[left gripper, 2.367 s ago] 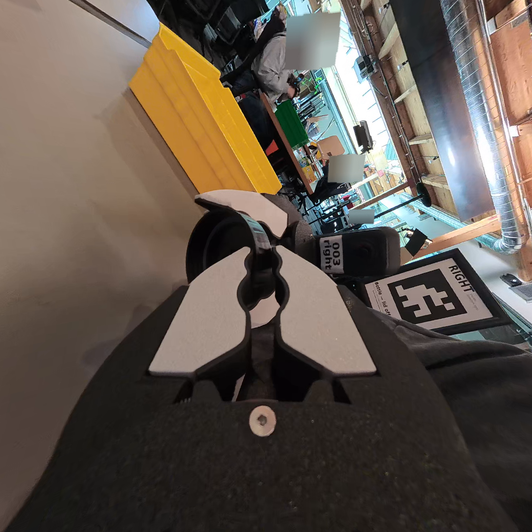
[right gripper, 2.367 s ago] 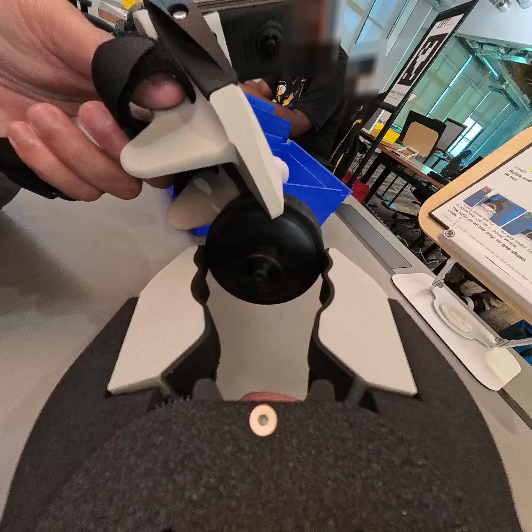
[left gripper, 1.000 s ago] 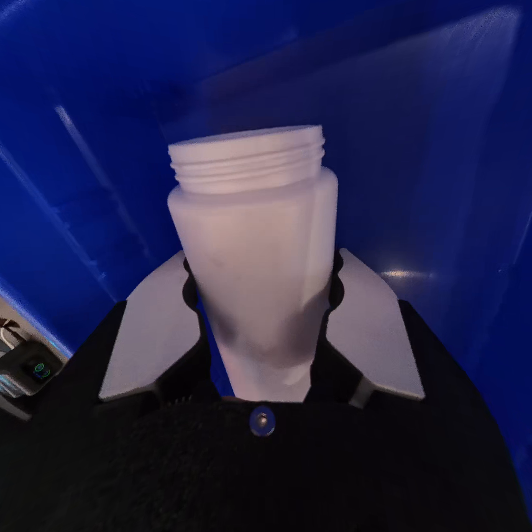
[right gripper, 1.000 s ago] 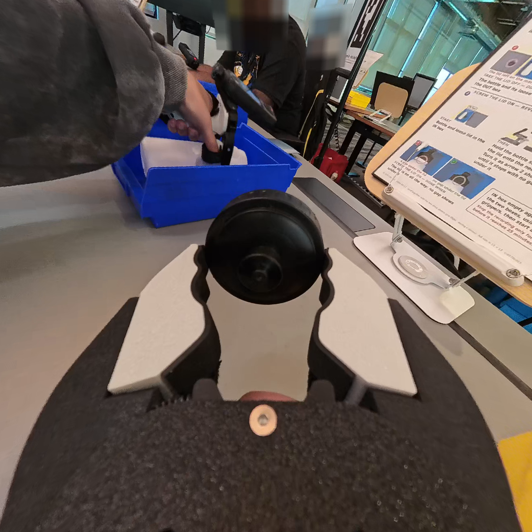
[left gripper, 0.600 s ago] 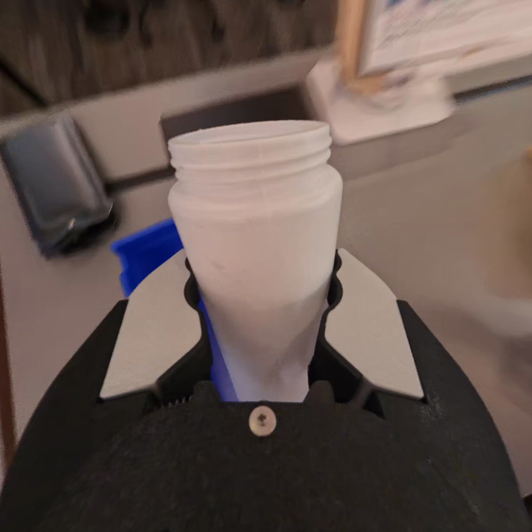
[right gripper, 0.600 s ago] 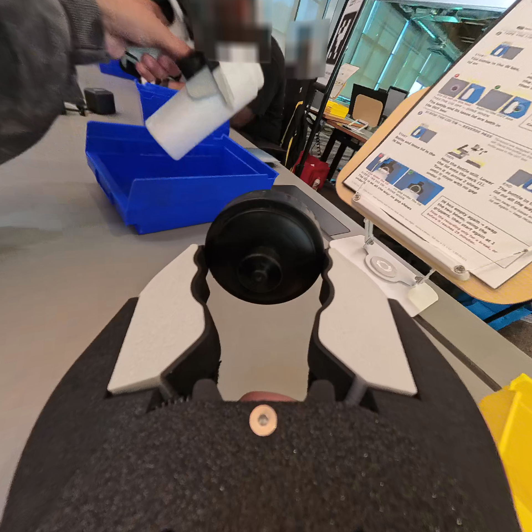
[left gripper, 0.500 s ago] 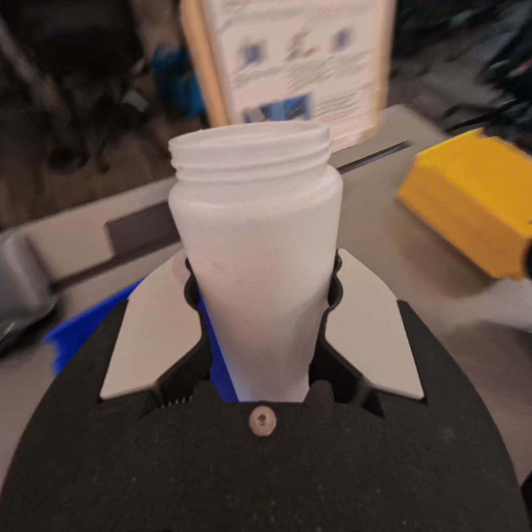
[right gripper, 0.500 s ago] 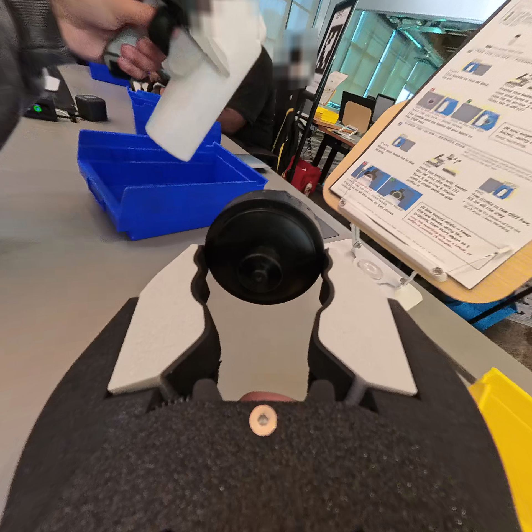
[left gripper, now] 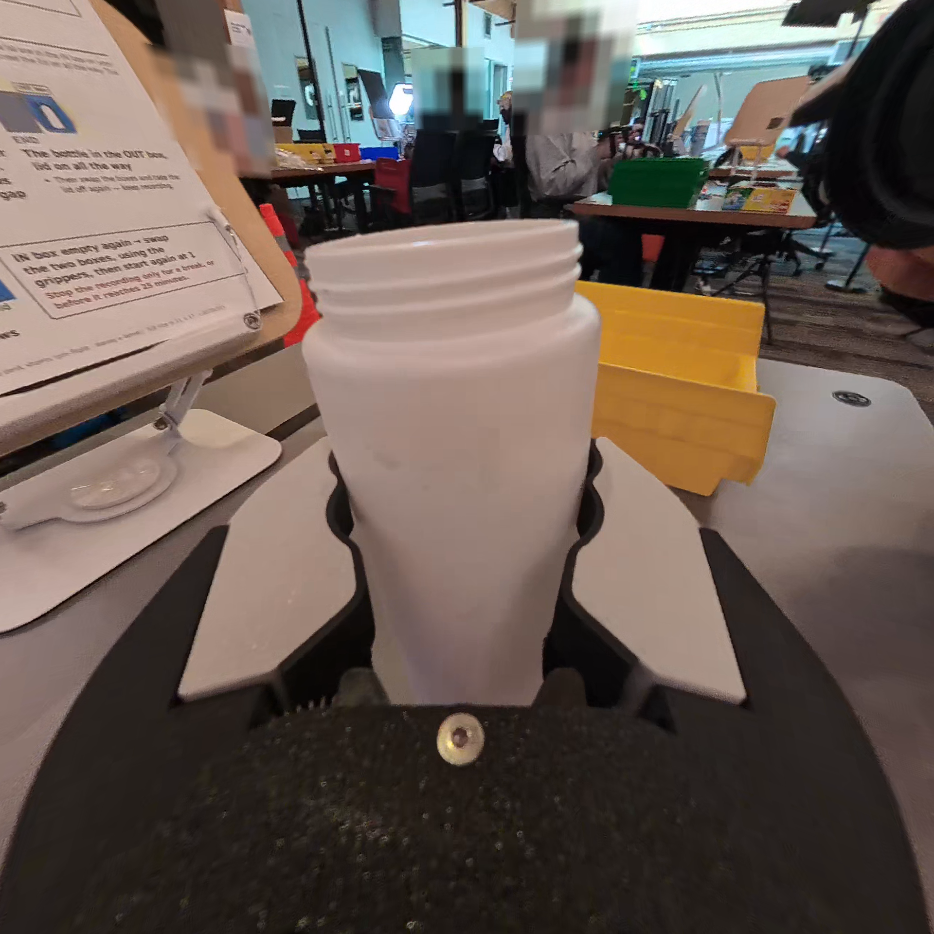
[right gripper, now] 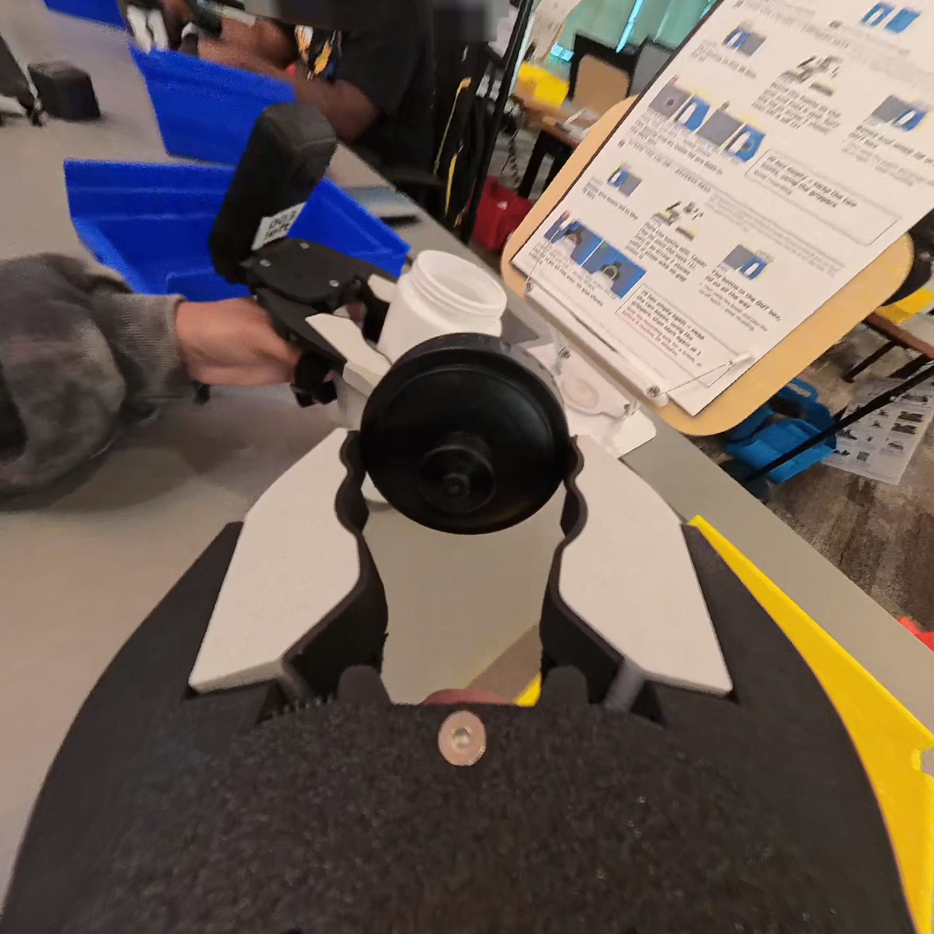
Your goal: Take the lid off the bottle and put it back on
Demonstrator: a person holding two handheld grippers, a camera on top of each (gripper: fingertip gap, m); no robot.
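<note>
The left gripper [left gripper: 462, 510] is clamped on a white plastic wide-mouth bottle [left gripper: 455, 455], its two pale fingers [left gripper: 283, 581] pressed against opposite sides of the body. The bottle stands upright between them, its threaded neck uncapped above the fingertips. Just past it on the right sits a yellow plastic bin [left gripper: 677, 404] on the grey tabletop [left gripper: 834, 505]; past it on the left a tilted wooden board carrying a printed instruction sheet [left gripper: 91, 212] rests on a white stand.

The right gripper [right gripper: 462, 455] is closed on a round black plastic lid [right gripper: 460, 434], held by its rim between the fingertips with one flat face turned back toward the camera. Directly beyond the lid, partly hidden by it, the same white bottle [right gripper: 445, 298] shows in the grip of the left gripper [right gripper: 354, 328], which a hand [right gripper: 227, 338] in a grey sleeve holds from the left. The lid is apart from the bottle's mouth, nearer the camera. Farther off to the left lies a blue plastic bin [right gripper: 151, 227]; to the right stands the instruction board [right gripper: 733, 202], and a yellow bin edge [right gripper: 834, 682] runs along the gripper's right flank.
</note>
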